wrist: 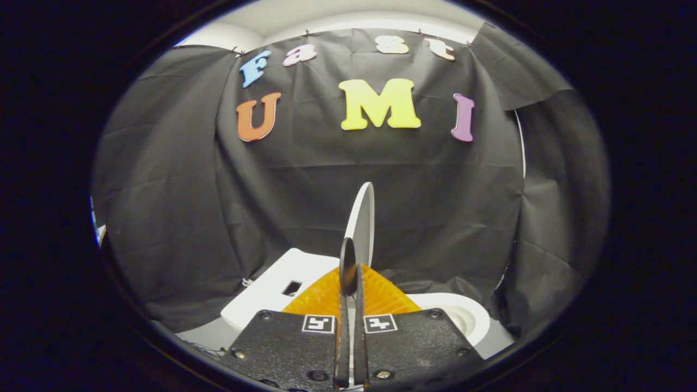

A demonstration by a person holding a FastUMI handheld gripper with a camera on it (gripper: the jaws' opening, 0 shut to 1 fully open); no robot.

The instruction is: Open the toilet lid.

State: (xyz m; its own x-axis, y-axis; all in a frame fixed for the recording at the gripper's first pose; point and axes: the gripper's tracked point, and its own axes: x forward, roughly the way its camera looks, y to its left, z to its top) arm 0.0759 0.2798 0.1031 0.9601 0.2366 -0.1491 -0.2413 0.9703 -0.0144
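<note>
My fingers (351,275) sit drawn together to a narrow slit, their tips nearly meeting, with nothing pinched between them that I can make out. Each finger is a thin, flat blade seen edge-on, backed by a ribbed, fan-shaped translucent piece, and mounted on a grainy, pebbled plate studded with round screw heads and a small square marker.

Just beyond my fingertips the toilet lid (364,223) stands raised, nearly upright, seen almost edge-on: a smooth, glossy, hard oval with a rounded rim, leaning slightly away at the top. I cannot tell whether my tips touch its edge. To one side lies the flat top of the tank (272,286), smooth and matte with rounded corners and a small rectangular recess. On the other side curves the glossy toilet seat (463,316). Behind hangs a creased, wrinkled cloth wall (179,218). I point level, straight ahead at the lid.
</note>
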